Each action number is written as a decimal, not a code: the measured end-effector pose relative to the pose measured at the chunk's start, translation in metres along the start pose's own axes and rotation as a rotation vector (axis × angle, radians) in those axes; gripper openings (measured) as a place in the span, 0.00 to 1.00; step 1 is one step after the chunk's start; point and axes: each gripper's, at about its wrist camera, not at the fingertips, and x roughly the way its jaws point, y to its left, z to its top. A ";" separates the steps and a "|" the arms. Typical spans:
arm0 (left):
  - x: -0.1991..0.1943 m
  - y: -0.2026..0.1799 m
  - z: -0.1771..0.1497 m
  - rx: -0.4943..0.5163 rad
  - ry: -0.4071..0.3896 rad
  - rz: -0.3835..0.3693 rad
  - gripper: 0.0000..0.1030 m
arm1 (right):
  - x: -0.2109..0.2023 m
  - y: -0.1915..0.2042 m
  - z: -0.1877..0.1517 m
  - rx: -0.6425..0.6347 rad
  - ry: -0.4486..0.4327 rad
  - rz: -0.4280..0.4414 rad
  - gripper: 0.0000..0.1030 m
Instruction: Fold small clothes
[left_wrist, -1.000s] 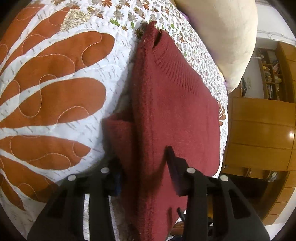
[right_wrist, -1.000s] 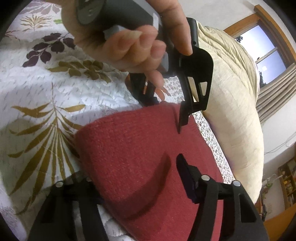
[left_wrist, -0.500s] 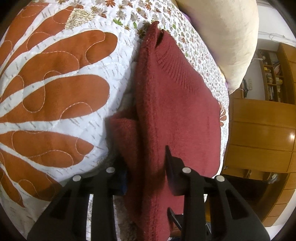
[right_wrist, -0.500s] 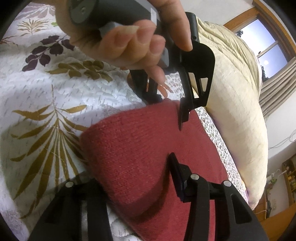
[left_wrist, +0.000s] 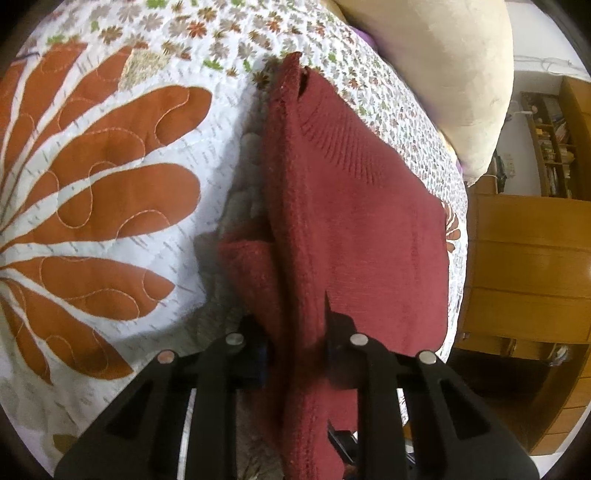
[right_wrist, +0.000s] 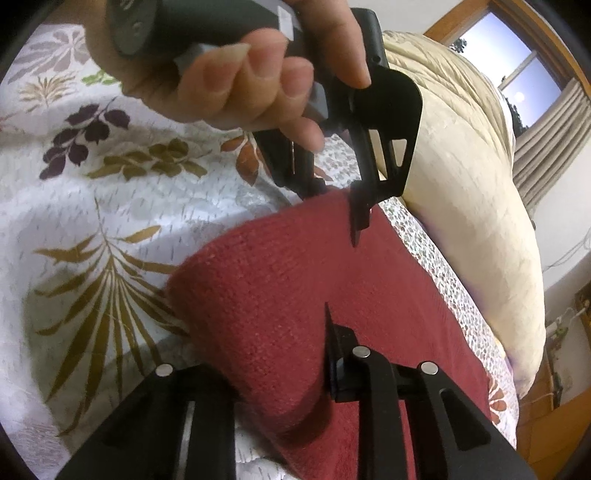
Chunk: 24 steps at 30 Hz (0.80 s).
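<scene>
The dark red knitted sweater (left_wrist: 351, 221) lies on the bed, on a white quilt with big orange leaf shapes (left_wrist: 110, 192). One side of the sweater is lifted up into a soft fold.

The left tongs (left_wrist: 295, 332) are closed on a thick bunch of the sweater's edge. The right tongs (right_wrist: 273, 365) are pinched on the raised fold a little way along the same edge. In the right view, a hand (right_wrist: 236, 77) holds the left tongs (right_wrist: 340, 206) at the far end of the fold.

The knit is thick and floppy. If one pair of tongs moves faster than the other, the fold could twist and come down crooked. If the pinch is only on the top layer, the layers under it could slip out and bunch up. A loose lump of sweater (left_wrist: 251, 266) sits to the left of the fold and could get trapped under it.

The puffy cream duvet (left_wrist: 443, 74) lies beyond the sweater, near its far side. The sweater's right side sits near the bed's edge, so it could slide off.
</scene>
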 end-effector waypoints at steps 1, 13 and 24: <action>-0.002 -0.002 0.000 0.001 -0.002 0.002 0.19 | -0.002 -0.002 0.001 0.010 -0.003 0.001 0.22; -0.020 -0.051 -0.001 0.048 -0.026 0.047 0.14 | -0.028 -0.038 0.011 0.124 -0.041 0.020 0.20; -0.035 -0.101 -0.005 0.101 -0.036 0.091 0.14 | -0.054 -0.064 0.017 0.199 -0.069 0.013 0.20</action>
